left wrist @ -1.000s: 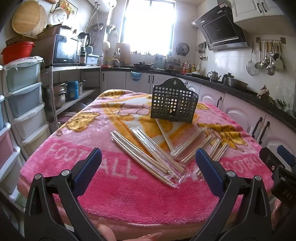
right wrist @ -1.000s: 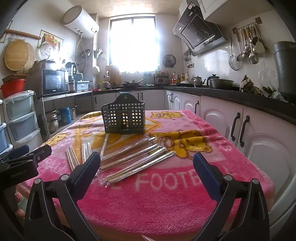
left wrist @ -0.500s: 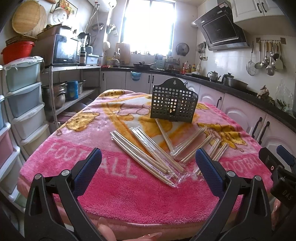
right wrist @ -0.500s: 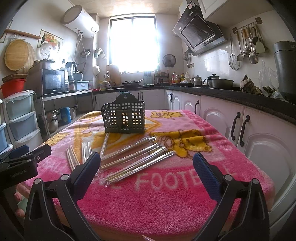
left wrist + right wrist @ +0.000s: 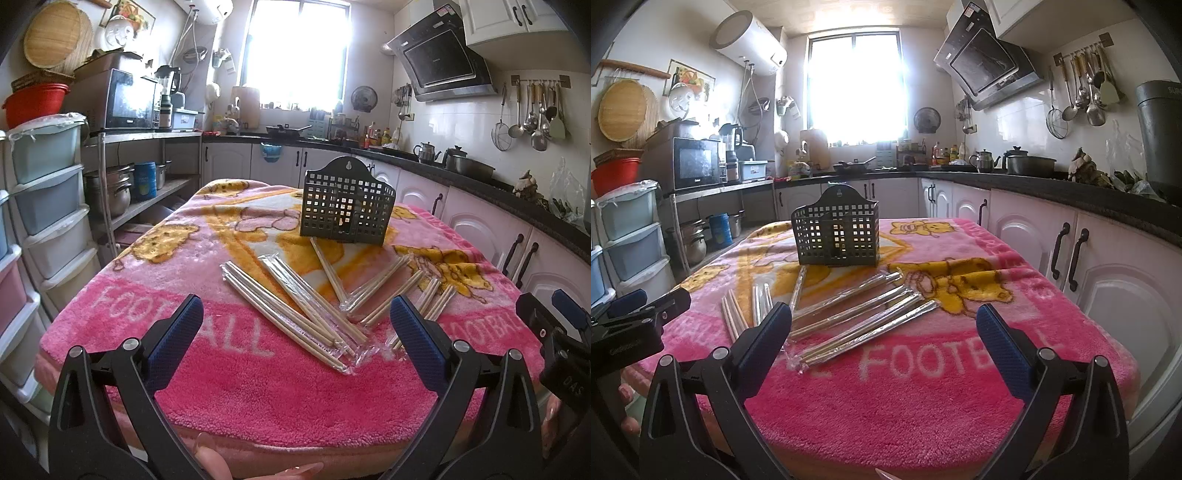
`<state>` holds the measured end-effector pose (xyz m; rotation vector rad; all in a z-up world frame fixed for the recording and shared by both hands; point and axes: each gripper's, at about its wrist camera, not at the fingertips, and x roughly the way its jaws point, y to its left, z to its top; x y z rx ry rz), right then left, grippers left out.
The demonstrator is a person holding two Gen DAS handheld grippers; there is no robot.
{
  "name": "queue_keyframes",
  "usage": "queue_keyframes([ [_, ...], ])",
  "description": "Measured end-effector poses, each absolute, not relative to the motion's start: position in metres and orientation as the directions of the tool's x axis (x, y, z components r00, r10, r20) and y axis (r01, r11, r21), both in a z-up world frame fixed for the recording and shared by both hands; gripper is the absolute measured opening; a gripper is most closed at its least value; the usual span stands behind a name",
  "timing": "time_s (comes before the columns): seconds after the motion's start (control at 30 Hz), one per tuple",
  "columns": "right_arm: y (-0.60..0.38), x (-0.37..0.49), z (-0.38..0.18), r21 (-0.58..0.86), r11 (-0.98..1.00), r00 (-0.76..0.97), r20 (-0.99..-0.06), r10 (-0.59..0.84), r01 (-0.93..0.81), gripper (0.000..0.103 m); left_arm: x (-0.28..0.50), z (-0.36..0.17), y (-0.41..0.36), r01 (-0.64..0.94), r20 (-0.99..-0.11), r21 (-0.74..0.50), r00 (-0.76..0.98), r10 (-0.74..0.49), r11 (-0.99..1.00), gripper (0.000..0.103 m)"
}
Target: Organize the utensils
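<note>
Left gripper [image 5: 295, 332] and right gripper [image 5: 884, 332]: jaws spread wide, holding nothing, both at the near edge of the counter [image 5: 258, 398] (pink blanket over it). Wrapped chopsticks [image 5: 291, 306] lie scattered mid-counter, just in front of the upright black utensil basket [image 5: 345, 206].

Right gripper [image 5: 565, 314] cut off by frame edge, chopstick packs [image 5: 759, 304] partly hidden behind left gripper [image 5: 884, 328] finger.
</note>
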<state>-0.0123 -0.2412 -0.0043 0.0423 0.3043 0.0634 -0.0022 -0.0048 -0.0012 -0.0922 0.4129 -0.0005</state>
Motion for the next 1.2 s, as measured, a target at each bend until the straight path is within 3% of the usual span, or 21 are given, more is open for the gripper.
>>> queue_keyframes([
  [0.57,-0.233,-0.002,0.0,0.041,0.995,0.945,-0.311,0.103,-0.095,0.097,0.001,-0.002,0.003,-0.031,-0.411,-0.111,0.911,-0.017,0.993,0.093],
  [1.2,-0.192,0.062,0.004,0.034,0.965,0.869,-0.426,0.25,-0.261,0.097,0.048,-0.009,0.076,-0.163,-0.531,-0.2,0.847,0.033,0.966,0.093],
])
